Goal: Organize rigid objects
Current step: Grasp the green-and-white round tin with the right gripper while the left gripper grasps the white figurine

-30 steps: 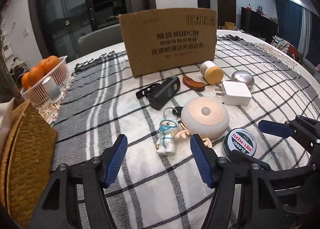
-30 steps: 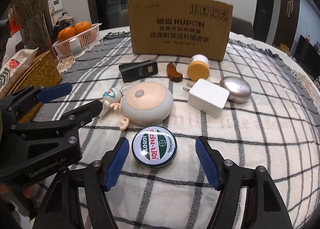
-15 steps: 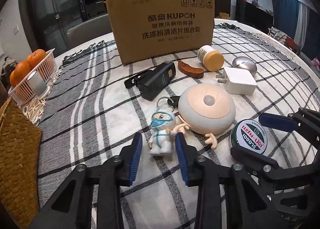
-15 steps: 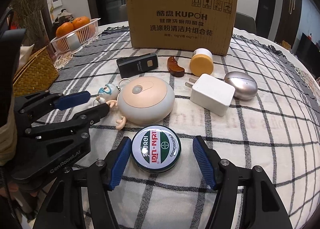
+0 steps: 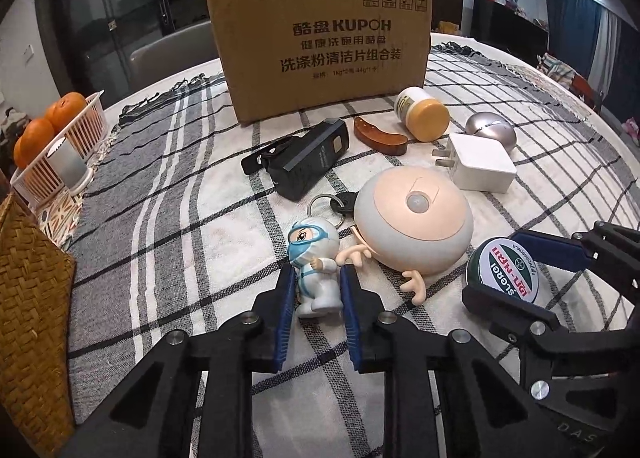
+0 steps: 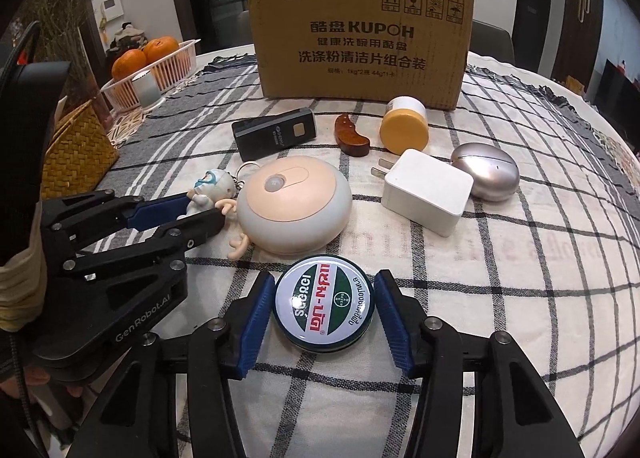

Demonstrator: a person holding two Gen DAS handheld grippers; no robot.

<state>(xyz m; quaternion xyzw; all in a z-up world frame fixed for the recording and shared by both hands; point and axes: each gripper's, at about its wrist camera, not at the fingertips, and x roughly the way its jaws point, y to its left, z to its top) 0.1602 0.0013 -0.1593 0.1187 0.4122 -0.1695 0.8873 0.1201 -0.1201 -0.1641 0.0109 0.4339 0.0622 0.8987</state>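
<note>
My left gripper (image 5: 316, 290) is shut on a small white-and-blue masked figurine keychain (image 5: 316, 262) lying on the checked tablecloth; it also shows in the right wrist view (image 6: 210, 188). My right gripper (image 6: 325, 312) is shut on a round green-and-white tin (image 6: 325, 308), also seen in the left wrist view (image 5: 506, 270). A round peach-topped night light (image 6: 294, 204) lies between the two. The cardboard box (image 6: 360, 38) stands at the back.
On the cloth lie a black device (image 6: 274, 134), a brown curved piece (image 6: 352, 136), a yellow-capped jar (image 6: 404, 126), a white charger (image 6: 426, 190) and a silver oval case (image 6: 486, 172). A basket of oranges (image 6: 148, 70) and a woven basket (image 6: 76, 150) sit left.
Both grippers moved forward and closed: the left one onto the figurine, the right one onto the round tin.
</note>
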